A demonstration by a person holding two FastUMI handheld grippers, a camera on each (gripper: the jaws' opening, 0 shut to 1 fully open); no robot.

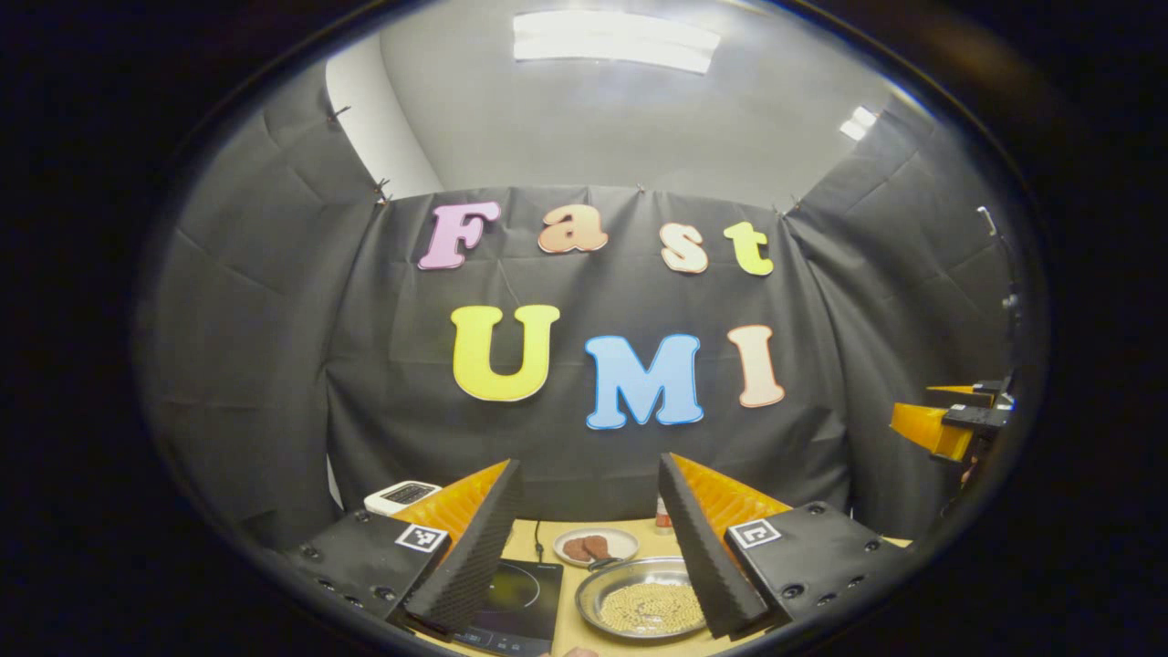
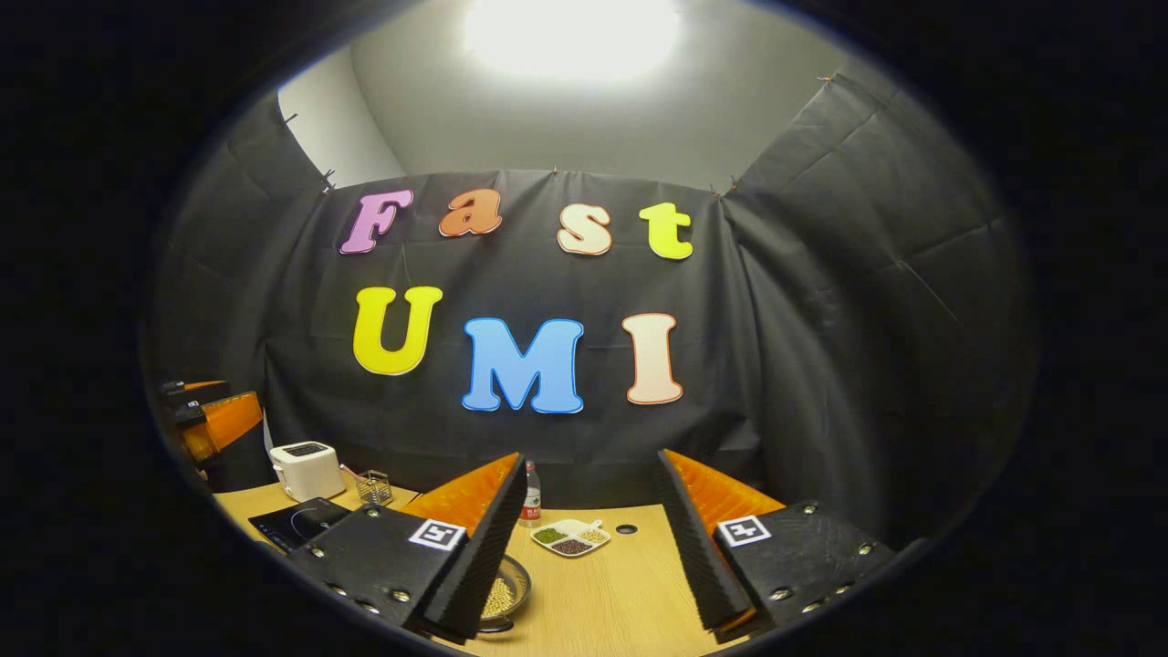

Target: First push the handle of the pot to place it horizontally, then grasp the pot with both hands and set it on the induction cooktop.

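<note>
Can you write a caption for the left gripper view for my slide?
Open left gripper above a shallow metal pot of yellow beans, beside the black induction cooktop on a wooden table.

Ceiling lamp (image 2: 572, 36) glares overhead; booth dim, edges fisheye-bent, focus sharp.

A white toaster (image 2: 307, 469), a wire basket (image 2: 373, 487), a bottle (image 2: 531, 499) — and a divided dish (image 2: 570, 537) on the wooden table (image 2: 630, 593).
</note>
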